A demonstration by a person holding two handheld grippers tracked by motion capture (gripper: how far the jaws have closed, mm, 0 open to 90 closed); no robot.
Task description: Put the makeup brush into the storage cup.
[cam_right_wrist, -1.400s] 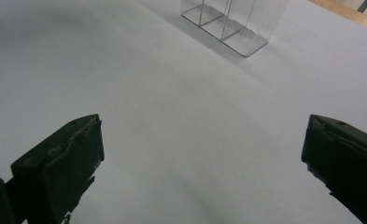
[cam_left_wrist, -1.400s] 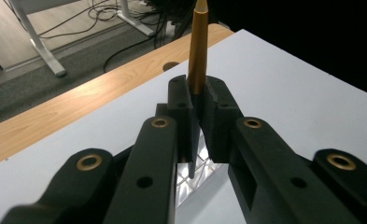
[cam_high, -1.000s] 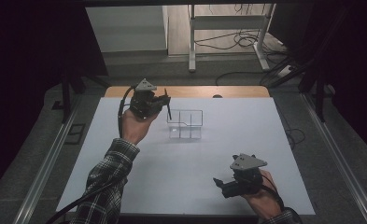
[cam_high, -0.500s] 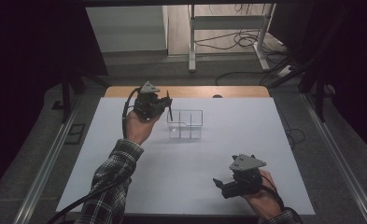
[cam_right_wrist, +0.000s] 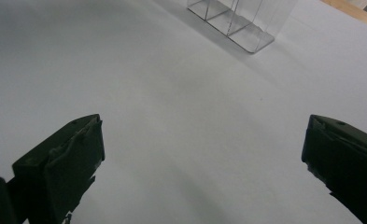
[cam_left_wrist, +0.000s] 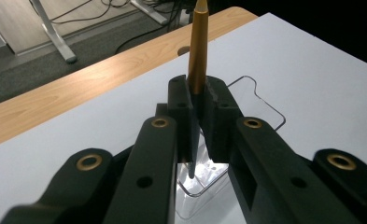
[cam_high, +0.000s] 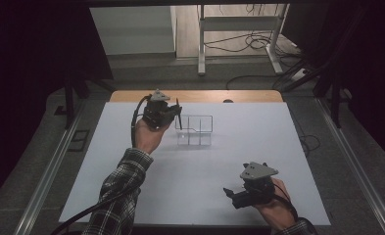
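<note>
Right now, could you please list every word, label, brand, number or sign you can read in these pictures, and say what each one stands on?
There is none to read: no print shows on the gold and black pen clamped upright in the left gripper, on the clear acrylic organizer, on the white table cover, or on the open right gripper.

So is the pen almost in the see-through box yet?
Done: the left gripper is shut on the slim gold-and-black pen. In hand: it holds the pen upright over the clear plastic divided organiser. Left: lowering and letting go. The right gripper rests open, holding nothing.
</note>
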